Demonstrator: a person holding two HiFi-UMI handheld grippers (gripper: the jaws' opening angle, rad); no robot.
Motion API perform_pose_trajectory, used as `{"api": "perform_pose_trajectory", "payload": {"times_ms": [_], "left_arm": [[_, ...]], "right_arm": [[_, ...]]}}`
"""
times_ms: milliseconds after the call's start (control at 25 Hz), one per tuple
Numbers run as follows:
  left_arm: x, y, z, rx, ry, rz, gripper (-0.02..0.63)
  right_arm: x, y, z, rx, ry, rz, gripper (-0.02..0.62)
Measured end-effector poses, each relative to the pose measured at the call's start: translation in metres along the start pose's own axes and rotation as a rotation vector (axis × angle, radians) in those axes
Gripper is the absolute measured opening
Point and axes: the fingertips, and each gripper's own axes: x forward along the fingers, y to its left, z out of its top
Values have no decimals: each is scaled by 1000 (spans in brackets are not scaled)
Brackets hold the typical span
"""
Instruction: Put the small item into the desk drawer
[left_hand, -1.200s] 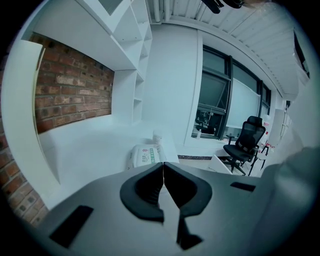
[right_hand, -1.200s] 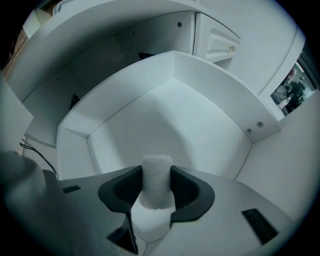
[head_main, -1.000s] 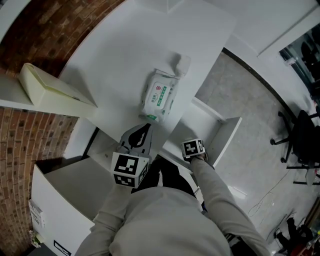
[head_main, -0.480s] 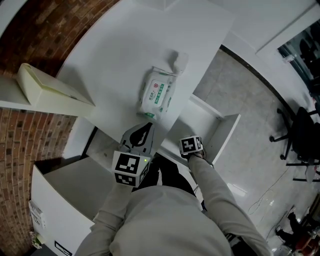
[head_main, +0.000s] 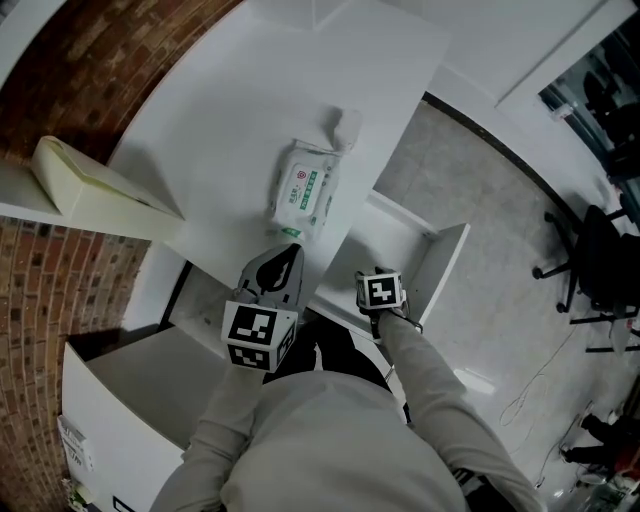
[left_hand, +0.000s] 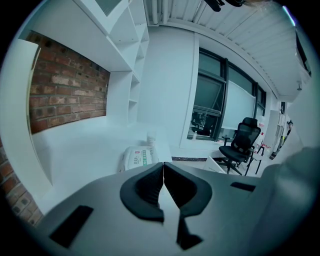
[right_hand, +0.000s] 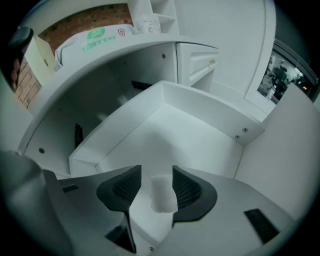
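Right gripper is lifting, jaws just spreading off the small white block sitting between them in the drawer; left gripper is hovering clenched, empty.

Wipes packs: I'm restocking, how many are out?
1. The wipes pack lies on the desk, near its edge; more may be hidden under the desk.

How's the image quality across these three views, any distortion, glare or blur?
Head view: sharp, even light, white desk nearly washed out. Left gripper view: heavy fisheye bending, black corners, bluish tint, shut left claw soft. Right gripper view: same fisheye, shadow under the desk, white item barely stands out against the white drawer.
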Motion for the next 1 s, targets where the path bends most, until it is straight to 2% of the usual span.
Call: {"api": "perform_pose_trajectory", "payload": {"times_ms": [120,360,880,1000], "left_arm": [[1,-5,4,6,-11,-18,18],[1,-13,10,20,-34,-52,19],[-3,-25,11,42,-52,-111,19],[-4,-28,12,49,-58,-129,20]], "right_arm": [[-15,-9,14,5,-78,-38,198],[-40,-10,33,52,-208,-37,162],[-114,21,81,68,-496,66,137],[-137,24,86,77,-556,67,111]]}}
